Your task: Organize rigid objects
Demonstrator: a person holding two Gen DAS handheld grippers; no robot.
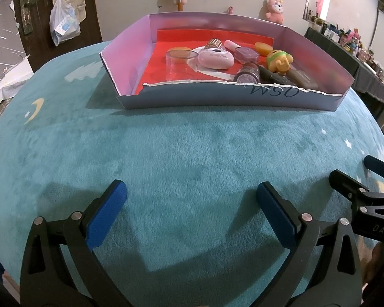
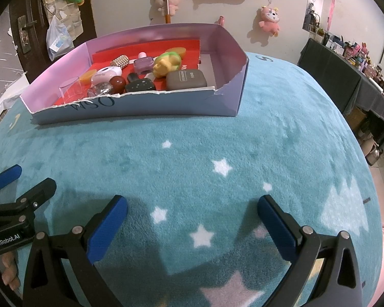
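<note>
A shallow cardboard box [image 1: 217, 98] [image 2: 140, 107] with a red floor stands on the teal blanket ahead of both grippers. It holds several small rigid items: a clear plastic cup [image 1: 180, 65] [image 2: 70, 89], a pink oval case [image 1: 216, 58] [image 2: 106, 73], a yellow-green toy figure [image 1: 279, 60] [image 2: 166, 64], a grey case [image 1: 303, 79] [image 2: 186, 79] and small jars. My left gripper [image 1: 190, 192] is open over bare blanket, nothing between its fingers. My right gripper [image 2: 192, 204] is open too, also well short of the box. Each gripper shows at the other view's edge.
The teal star-patterned blanket [image 2: 268, 133] covers the round surface, which drops away at the sides. A dark door [image 1: 64, 12] with hanging bags stands at the back left. A cluttered dark table [image 2: 345, 64] is at the right. Plush toys hang on the wall.
</note>
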